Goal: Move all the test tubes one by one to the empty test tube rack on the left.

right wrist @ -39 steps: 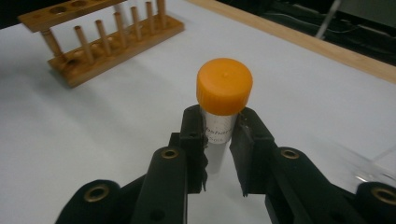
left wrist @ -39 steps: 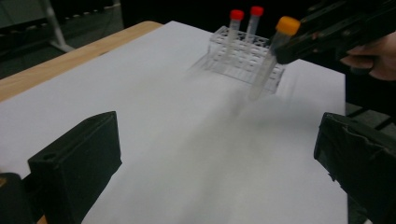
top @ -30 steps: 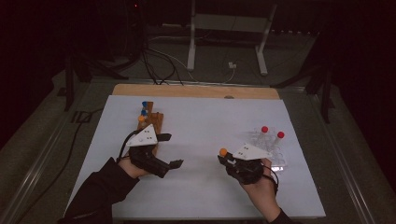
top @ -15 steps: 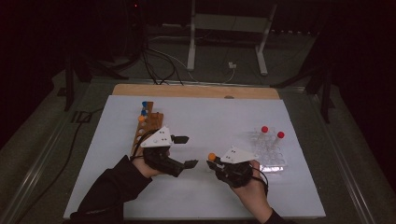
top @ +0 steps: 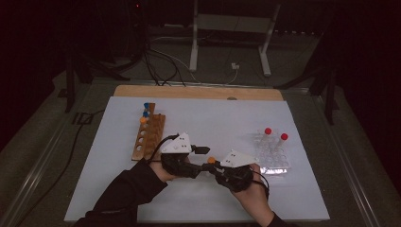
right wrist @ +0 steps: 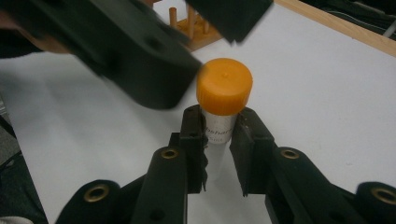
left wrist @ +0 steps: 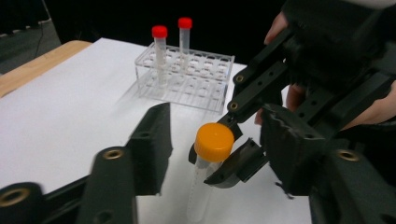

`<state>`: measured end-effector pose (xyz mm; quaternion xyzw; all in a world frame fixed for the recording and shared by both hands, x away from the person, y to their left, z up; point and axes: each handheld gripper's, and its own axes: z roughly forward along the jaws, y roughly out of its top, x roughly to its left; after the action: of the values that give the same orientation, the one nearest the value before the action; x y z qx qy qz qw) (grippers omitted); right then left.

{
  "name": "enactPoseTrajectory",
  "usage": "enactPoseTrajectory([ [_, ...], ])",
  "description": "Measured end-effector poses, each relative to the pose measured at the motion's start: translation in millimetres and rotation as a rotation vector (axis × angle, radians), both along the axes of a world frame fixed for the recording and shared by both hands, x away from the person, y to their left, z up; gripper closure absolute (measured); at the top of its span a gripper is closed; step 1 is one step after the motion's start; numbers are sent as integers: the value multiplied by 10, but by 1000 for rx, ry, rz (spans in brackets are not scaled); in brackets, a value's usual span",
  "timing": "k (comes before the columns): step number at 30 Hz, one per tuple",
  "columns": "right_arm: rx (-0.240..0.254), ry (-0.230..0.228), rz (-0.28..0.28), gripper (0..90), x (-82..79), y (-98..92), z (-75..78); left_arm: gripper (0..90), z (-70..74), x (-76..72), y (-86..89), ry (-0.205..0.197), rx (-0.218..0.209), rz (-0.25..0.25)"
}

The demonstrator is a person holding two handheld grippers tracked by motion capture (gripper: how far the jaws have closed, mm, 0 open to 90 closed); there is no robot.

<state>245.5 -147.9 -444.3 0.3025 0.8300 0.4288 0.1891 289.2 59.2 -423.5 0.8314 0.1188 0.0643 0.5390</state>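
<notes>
On my white table point(top: 118, 189) the wooden rack point(top: 149, 135) sits left, the clear rack point(top: 273, 153) right. Between them my right gripper point(right wrist: 218, 140) is clamped on the orange-capped tube point(right wrist: 223, 100), upright. My left gripper point(left wrist: 212, 135) has been closing, jaws either side of the cap, not touching.

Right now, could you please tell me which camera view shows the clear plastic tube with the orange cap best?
The right gripper view: the clear plastic tube with the orange cap stands close and sharp, clamped between the right gripper jaws. The left gripper view shows it nearly as close, label unseen. The high view shows little beyond the cap.
</notes>
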Motion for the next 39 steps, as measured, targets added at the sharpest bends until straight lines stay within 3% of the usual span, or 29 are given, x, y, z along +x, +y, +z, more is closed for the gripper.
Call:
enactPoseTrajectory([
  [3, 3, -1, -1, 744, -3, -3, 5, 563, -39, -2, -36, -16, 22, 1],
  [10, 4, 0, -3, 744, -6, -2, 5, 698, -68, 23, -64, -13, 19, -12],
  [16, 30, 7, -7, 733, 2, -24, 12, 717, -45, 51, -42, -1, 3, -8],
  [17, 37, 7, -10, 719, 1, -29, 15, 717, -33, 50, -33, -19, 6, 4],
  [22, 66, 7, -30, 486, 22, -81, 30, 718, 101, 100, 78, -39, -6, 39],
  [27, 108, -10, -29, 426, 27, -158, 77, 718, 273, 169, 256, -60, -24, 91],
  [34, 123, -61, -92, 194, 22, -213, 124, 718, 501, 277, 543, -96, -22, 173],
  [37, 145, -60, -126, 91, 31, -237, 128, 718, 585, 318, 694, -111, -20, 219],
  [39, 153, -44, -111, 7, 41, -258, 129, 718, 624, 332, 779, -111, -32, 242],
])
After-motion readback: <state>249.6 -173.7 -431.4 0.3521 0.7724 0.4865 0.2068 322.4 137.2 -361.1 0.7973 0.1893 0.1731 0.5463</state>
